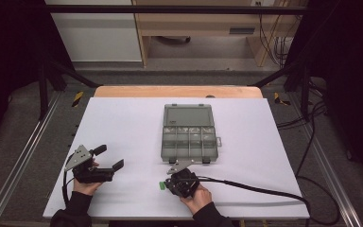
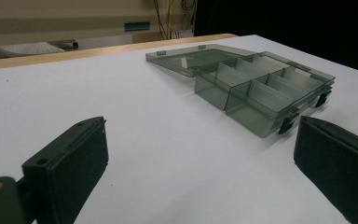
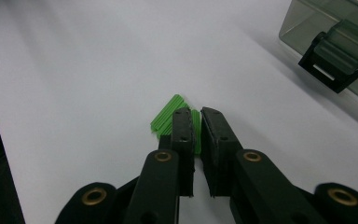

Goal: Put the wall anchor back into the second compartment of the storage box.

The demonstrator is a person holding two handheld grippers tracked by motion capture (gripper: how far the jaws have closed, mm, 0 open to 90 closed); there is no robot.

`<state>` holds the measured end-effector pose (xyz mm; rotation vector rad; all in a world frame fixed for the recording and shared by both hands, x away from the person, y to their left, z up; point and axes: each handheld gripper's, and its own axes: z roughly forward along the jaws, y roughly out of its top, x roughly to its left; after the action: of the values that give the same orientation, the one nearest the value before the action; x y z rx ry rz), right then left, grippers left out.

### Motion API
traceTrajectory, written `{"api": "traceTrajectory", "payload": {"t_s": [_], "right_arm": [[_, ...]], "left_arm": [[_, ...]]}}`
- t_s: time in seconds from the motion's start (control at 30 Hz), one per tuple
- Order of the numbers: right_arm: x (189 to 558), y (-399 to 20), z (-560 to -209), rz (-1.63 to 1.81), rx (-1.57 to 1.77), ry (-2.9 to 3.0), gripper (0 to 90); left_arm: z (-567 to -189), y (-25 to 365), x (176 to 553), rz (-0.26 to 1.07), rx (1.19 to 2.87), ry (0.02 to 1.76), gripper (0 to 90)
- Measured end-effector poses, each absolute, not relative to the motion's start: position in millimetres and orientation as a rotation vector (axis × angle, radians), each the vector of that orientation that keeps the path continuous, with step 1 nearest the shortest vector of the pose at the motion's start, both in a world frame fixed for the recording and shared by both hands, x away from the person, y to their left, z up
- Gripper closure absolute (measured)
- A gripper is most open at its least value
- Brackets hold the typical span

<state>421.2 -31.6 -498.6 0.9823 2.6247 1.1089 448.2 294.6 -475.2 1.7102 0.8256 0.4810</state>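
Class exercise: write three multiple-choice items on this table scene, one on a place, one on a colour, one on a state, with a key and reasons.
1. Where does the green piece lie?
A. inside the box
B. on the table near the right gripper
C. beside the left gripper

2. What colour is the box?
A. red
B. clear grey
C. yellow

3. How is the box lid?
A. open
B. shut
C. missing

Key: B, the piece is at the right gripper tips; B, its walls are see-through grey; A, the lid lies back flat and the compartments are bare.
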Motion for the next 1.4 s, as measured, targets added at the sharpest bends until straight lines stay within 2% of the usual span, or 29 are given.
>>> {"api": "traceTrajectory", "payload": {"t_s": [0.47, 0.9, 1.4], "right_arm": [[422, -37, -486, 1.119, 0.981, 2.626, 84.7], [421, -60, -437, 1.243, 0.919, 2.481, 84.7], [470, -83, -403, 1.323, 1.006, 2.298, 84.7]], "left_arm": [[-475, 294, 448, 0.48, 1.715, 0.823, 2.4], [-476, 294, 448, 0.481, 1.715, 0.82, 2.2], [-476, 295, 448, 0.484, 1.708, 0.82, 2.0]]}}
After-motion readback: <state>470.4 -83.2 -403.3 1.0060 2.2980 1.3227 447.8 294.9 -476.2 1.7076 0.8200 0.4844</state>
